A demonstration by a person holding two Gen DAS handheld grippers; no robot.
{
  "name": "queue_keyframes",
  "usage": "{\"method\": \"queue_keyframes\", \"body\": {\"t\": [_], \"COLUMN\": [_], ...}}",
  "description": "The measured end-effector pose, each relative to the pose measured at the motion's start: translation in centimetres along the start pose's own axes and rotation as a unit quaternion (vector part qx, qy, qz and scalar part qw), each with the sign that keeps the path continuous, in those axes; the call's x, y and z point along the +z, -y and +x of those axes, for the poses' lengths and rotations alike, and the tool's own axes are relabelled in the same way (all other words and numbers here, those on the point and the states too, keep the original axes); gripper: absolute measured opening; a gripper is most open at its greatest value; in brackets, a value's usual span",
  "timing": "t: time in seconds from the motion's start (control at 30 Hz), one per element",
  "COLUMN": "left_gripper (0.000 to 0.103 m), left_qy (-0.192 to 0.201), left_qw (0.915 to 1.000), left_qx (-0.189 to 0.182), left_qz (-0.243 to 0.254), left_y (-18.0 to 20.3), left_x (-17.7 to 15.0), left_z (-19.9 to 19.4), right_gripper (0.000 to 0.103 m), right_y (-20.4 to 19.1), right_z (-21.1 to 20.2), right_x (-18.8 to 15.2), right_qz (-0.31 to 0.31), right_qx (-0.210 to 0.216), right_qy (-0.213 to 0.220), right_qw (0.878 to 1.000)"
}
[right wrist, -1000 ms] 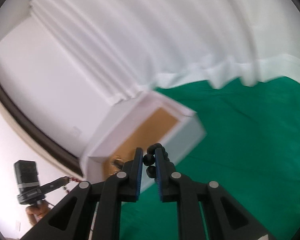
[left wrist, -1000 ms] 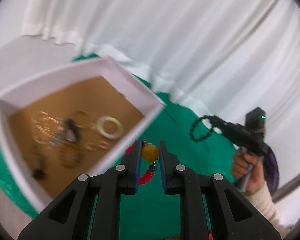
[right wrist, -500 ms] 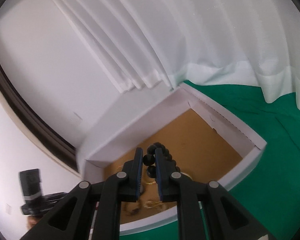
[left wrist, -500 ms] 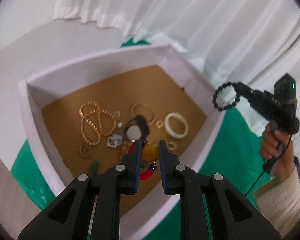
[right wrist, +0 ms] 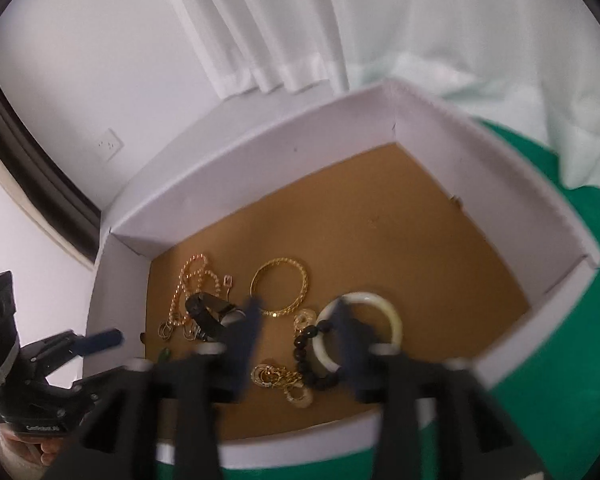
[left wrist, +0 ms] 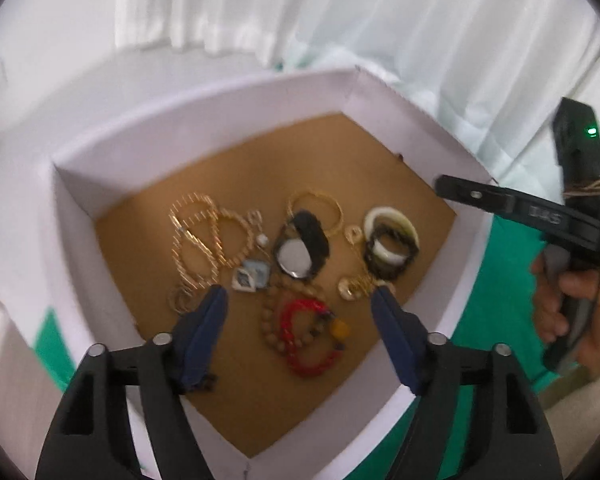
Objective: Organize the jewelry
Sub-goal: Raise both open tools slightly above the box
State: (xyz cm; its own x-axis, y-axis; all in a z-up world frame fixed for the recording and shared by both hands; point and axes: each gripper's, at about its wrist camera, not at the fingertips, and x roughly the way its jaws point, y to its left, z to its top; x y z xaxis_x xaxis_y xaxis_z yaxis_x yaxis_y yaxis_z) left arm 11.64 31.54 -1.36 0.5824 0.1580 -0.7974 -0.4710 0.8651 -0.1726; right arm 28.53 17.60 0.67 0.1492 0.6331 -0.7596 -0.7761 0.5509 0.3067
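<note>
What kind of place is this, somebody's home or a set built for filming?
Most likely a staged recording corner, not a lived-in room. A white box of jewelry sits on a green cloth, white curtains hang close behind, and a wall socket shows on a bare wall.

The box [left wrist: 204, 120] has white walls and a plain tan-brown floor. At its centre lies a silver-faced black watch [left wrist: 300, 250]; at nine o'clock, gold chains [left wrist: 204, 240]; at three o'clock, a cream bangle [right wrist: 380, 304] crossed by black beads [right wrist: 312, 376]; at six o'clock, a red bead bracelet [left wrist: 300, 336] with one amber bead. The cloth [right wrist: 560, 360] underneath is solid green.
</note>
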Motion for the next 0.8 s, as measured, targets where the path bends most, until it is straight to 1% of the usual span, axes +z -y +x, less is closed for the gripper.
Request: {"method": "queue_keyframes", "body": {"t": [0.03,0.1,0.13,0.17,0.2,0.3,0.37,0.43,0.57,0.67,0.73,0.77,0.8], "left_gripper": [0.082,0.101,0.102,0.102,0.102,0.102,0.102,0.102,0.102,0.102,0.102,0.102,0.102], "left_qy": [0.01,0.034,0.045,0.059,0.068,0.079,0.088,0.089,0.075,0.067,0.074,0.074,0.07], "left_qw": [0.9997,0.9968,0.9943,0.9898,0.9857,0.9726,0.966,0.9656,0.9722,0.9755,0.9786,0.9789,0.9782], "left_qx": [0.018,0.066,0.091,0.125,0.151,0.217,0.24,0.242,0.221,0.209,0.192,0.19,0.196], "left_qz": [0.011,0.028,0.032,0.034,0.032,0.029,0.04,0.036,0.014,0.012,0.011,0.007,-0.001], "left_y": [0.5,1.7,2.2,2.9,3.3,4.2,4.7,4.6,4.1,4.1,4.3,4.3,4.1], "left_x": [0.0,0.0,0.0,-0.1,0.0,-0.2,-0.5,-0.7,-0.7,-0.4,-0.6,-0.6,-0.4], "left_z": [-0.4,-1.2,-1.5,-1.8,-2.0,-2.5,-2.9,-3.0,-3.1,-2.9,-3.2,-3.3,-3.2], "right_gripper": [0.052,0.054,0.057,0.065,0.07,0.078,0.079,0.079,0.079,0.079,0.079,0.079,0.079], "right_y": [-0.2,-0.7,-0.9,-1.3,-1.8,-3.1,-3.7,-4.1,-4.9,-5.3,-5.5,-5.7,-5.9], "right_z": [-0.8,-2.3,-2.6,-2.8,-3.1,-3.7,-3.9,-4.1,-3.9,-3.7,-3.5,-3.4,-3.3], "right_x": [-0.1,-0.5,-0.5,-0.6,-0.6,-1.0,-1.2,-1.4,-1.5,-1.5,-1.4,-1.4,-1.3], "right_qz": [-0.005,-0.024,-0.03,-0.04,-0.053,-0.079,-0.091,-0.099,-0.116,-0.123,-0.128,-0.13,-0.133], "right_qx": [-0.008,-0.029,-0.041,-0.059,-0.073,-0.086,-0.096,-0.105,-0.125,-0.133,-0.134,-0.136,-0.137], "right_qy": [0.009,0.016,0.013,0.008,0.005,0.006,0.006,0.005,0.004,0.002,0.001,0.001,-0.001], "right_qw": [1.0,0.999,0.999,0.997,0.996,0.993,0.991,0.989,0.985,0.983,0.983,0.982,0.982]}}
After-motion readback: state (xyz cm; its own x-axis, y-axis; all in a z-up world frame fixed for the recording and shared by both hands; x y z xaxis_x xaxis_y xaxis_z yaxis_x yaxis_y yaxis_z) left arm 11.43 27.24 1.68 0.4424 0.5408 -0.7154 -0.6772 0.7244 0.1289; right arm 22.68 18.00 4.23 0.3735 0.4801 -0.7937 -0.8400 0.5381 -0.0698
